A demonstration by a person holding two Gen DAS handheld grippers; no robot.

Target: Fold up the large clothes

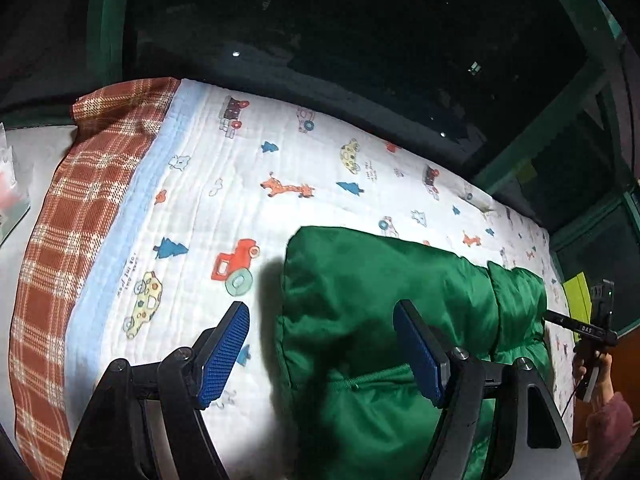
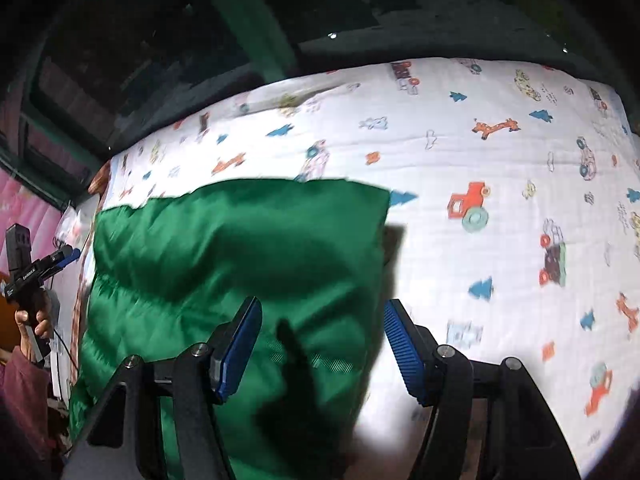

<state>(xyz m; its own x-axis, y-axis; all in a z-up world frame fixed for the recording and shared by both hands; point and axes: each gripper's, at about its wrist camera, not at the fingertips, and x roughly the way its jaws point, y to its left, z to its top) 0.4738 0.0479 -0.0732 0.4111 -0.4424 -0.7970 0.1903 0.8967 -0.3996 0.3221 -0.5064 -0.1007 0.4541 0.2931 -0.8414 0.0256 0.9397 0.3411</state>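
One green padded jacket point(image 1: 384, 320) is seen folded into a bulky block on a bed, resting on one white quilt point(image 1: 208, 184) printed with trucks, giraffes and trees. To the left of the jacket, in the left wrist view, a broad stretch of open quilt is shown, bordered by a pale blue band and then one red plaid blanket point(image 1: 80, 208) along the bed's edge. The left gripper point(image 1: 320, 350) is held above the jacket's near left edge, jaws wide apart and gripping nothing. In the right wrist view the jacket point(image 2: 240, 264) lies left of centre, its right edge straight and its far corner square; open quilt point(image 2: 500, 280) extends to the right of it. The right gripper point(image 2: 322, 346) is held over that right edge, jaws apart and unloaded.
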